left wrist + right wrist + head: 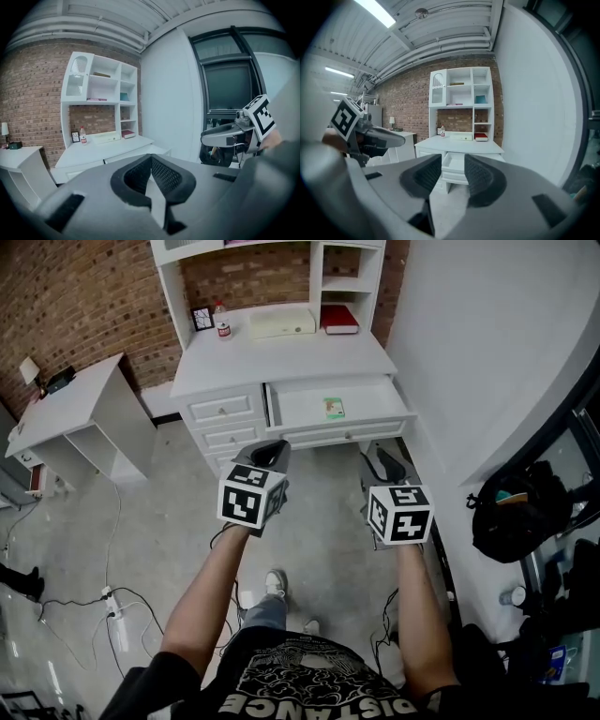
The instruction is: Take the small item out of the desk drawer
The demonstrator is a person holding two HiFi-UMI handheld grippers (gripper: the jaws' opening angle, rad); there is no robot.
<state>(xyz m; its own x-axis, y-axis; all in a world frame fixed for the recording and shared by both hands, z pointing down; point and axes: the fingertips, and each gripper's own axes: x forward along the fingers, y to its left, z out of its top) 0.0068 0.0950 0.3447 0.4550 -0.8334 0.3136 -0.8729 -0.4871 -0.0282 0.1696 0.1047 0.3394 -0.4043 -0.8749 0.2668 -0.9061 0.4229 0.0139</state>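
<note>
The white desk's drawer [349, 435] stands pulled out, and a small green item [335, 408] lies flat inside it. Both grippers hang in the air in front of the desk, over the floor and short of the drawer. My left gripper [265, 454] is shut with its tips meeting and nothing in it, which the left gripper view confirms [150, 161]. My right gripper [386, 465] is open with a gap between its jaws and holds nothing; in the right gripper view [453, 171] the open drawer [453, 162] shows through that gap. The item is hidden there.
On the desk top sit a red book [339, 319], a white box [281, 322], a small bottle [223, 326] and a clock [202, 318]. A low white side table [70, 413] stands at left. A black bag [511, 512] is at right; cables [112, 606] lie on the floor.
</note>
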